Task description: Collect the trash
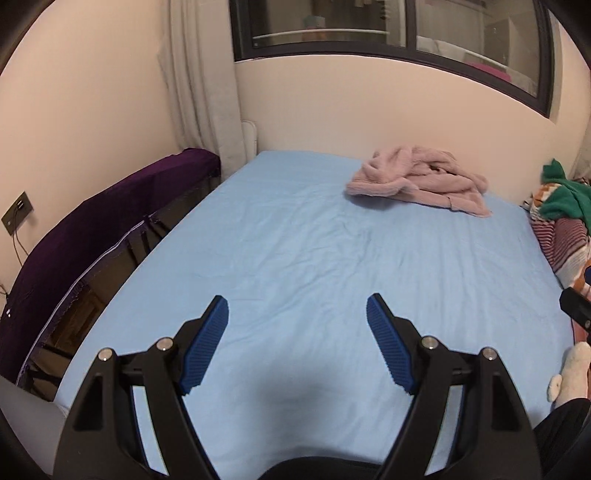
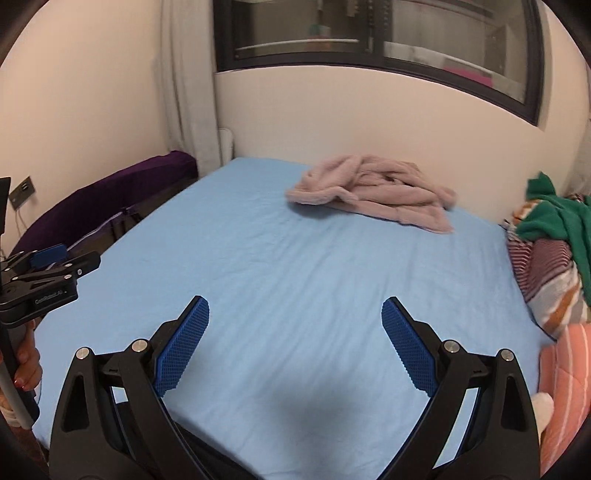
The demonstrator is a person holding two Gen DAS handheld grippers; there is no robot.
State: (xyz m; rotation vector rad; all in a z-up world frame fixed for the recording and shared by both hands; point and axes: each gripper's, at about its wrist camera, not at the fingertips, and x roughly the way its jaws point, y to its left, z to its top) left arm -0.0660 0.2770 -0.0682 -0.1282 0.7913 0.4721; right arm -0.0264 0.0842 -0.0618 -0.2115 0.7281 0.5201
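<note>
No trash shows in either view. My left gripper (image 1: 297,308) is open and empty, held above the near end of a bed with a light blue sheet (image 1: 295,240). My right gripper (image 2: 295,308) is also open and empty above the same sheet (image 2: 277,258). The left gripper also shows at the left edge of the right wrist view (image 2: 48,273). A crumpled pink fleece garment (image 1: 421,181) lies at the far side of the bed by the wall, well beyond both grippers; it also shows in the right wrist view (image 2: 373,192).
A pile of bedding and clothes, green, striped and orange (image 2: 550,266), sits along the bed's right side (image 1: 565,229). A purple-covered piece of furniture (image 1: 92,229) stands left of the bed. A white curtain (image 1: 203,81) and a dark window (image 1: 388,33) are on the far wall.
</note>
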